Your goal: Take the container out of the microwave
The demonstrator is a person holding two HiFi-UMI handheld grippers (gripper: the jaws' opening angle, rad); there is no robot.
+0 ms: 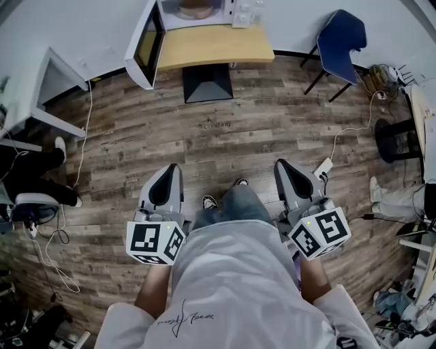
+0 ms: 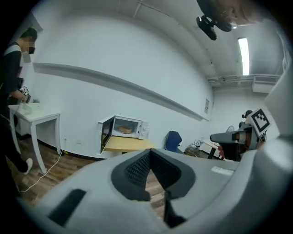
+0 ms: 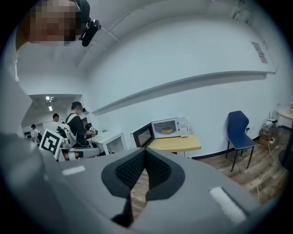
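A white microwave (image 1: 235,12) stands far ahead on a yellow table (image 1: 214,44), its door (image 1: 148,44) swung open to the left. Inside sits a container (image 2: 125,130) with something brown in it, also seen as the container (image 3: 167,130) in the right gripper view. I hold both grippers close to my body, well short of the table. My left gripper (image 1: 165,178) has its jaws together with nothing between them. My right gripper (image 1: 289,174) is likewise shut and empty. Both point toward the microwave (image 3: 170,127) across the wooden floor.
A blue chair (image 1: 338,41) stands right of the table. A white desk (image 1: 41,82) and a seated person (image 1: 30,174) are at the left. Cables and a power strip (image 1: 322,166) lie on the floor at the right, near a black round base (image 1: 395,140).
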